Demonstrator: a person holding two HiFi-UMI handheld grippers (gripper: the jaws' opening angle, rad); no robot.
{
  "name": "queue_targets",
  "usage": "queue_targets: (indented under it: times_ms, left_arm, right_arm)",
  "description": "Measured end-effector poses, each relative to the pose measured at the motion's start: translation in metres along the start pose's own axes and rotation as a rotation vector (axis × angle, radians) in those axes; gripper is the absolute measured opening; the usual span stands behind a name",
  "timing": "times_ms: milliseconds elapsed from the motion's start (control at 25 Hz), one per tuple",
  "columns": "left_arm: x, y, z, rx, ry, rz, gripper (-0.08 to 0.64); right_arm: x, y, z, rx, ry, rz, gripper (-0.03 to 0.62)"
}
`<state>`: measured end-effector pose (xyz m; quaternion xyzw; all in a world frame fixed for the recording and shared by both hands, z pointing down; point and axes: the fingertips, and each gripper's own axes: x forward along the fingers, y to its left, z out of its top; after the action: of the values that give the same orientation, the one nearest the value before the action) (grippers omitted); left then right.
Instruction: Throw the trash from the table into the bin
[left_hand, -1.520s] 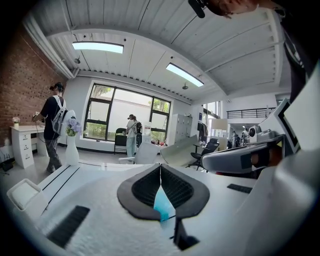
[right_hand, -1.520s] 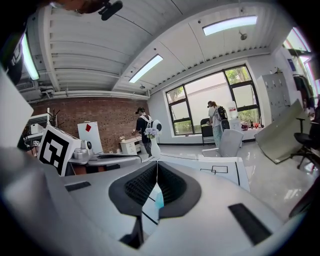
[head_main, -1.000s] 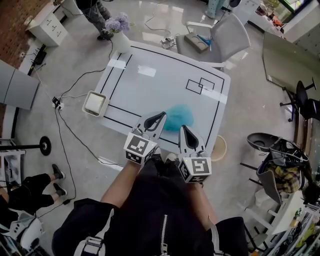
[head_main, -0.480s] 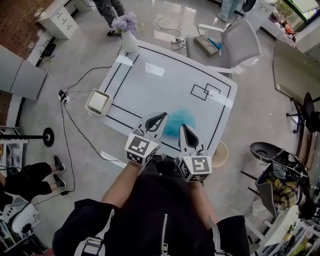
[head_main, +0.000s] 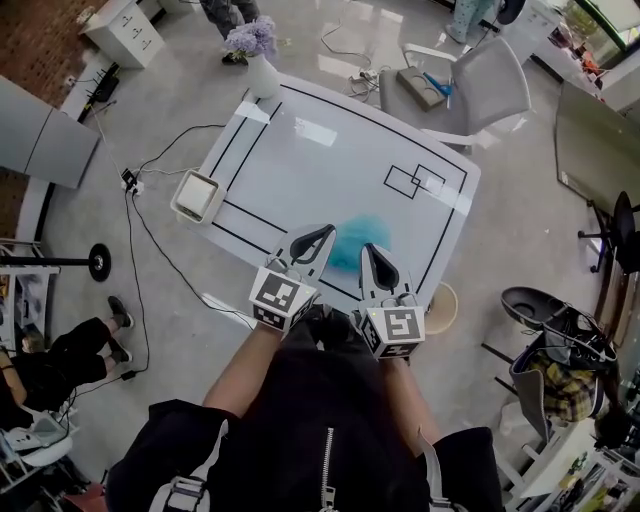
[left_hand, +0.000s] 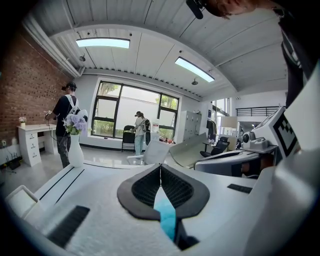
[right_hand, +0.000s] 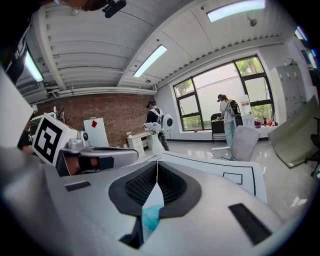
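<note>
A crumpled light-blue piece of trash (head_main: 352, 238) lies near the front edge of the white table (head_main: 330, 160), which is marked with black lines. My left gripper (head_main: 322, 233) hovers just left of it, jaws shut and empty. My right gripper (head_main: 371, 250) hovers at its right side, also shut and empty. The blue trash (left_hand: 165, 218) shows through the gap below the left gripper (left_hand: 160, 166) in the left gripper view. It appears the same way (right_hand: 150, 216) under the right gripper (right_hand: 157, 164) in the right gripper view. A white square bin (head_main: 197, 197) stands at the table's left edge.
A white vase of purple flowers (head_main: 261, 72) stands at the table's far left corner. A grey chair (head_main: 470, 75) is behind the table and a round beige stool (head_main: 440, 298) sits by its front right corner. Cables (head_main: 150, 250) run over the floor on the left, near a seated person (head_main: 60, 360).
The head view has drifted a little, so the table sits slightly further right. Both grippers stay shut beside the blue trash, the right one edged slightly forward.
</note>
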<state>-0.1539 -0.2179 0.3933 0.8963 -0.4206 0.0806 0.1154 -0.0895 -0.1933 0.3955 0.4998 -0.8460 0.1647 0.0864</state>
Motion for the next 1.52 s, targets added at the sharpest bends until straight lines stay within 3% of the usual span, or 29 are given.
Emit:
queue_targets:
  times_ms: [640,1000,1200,1520]
  left_arm:
    - [-0.019,0.004,-0.021,-0.028,0.041,0.073,0.009]
    - [-0.028,0.009,-0.036,-0.061,0.063,0.112,0.009]
    - [-0.034,0.008,-0.046,-0.073,0.083,0.125,0.009]
    - [-0.042,0.014,-0.053,-0.09,0.101,0.153,0.009]
  right_arm:
    - [0.029,0.0,-0.035,-0.044,0.043,0.079,0.023]
    - [0.048,-0.005,-0.066,-0.048,0.131,0.101,0.168]
    - [0.055,-0.013,-0.082,-0.079,0.161,0.058,0.267]
    - [0.065,-0.03,-0.101,-0.113,0.213,-0.001,0.301]
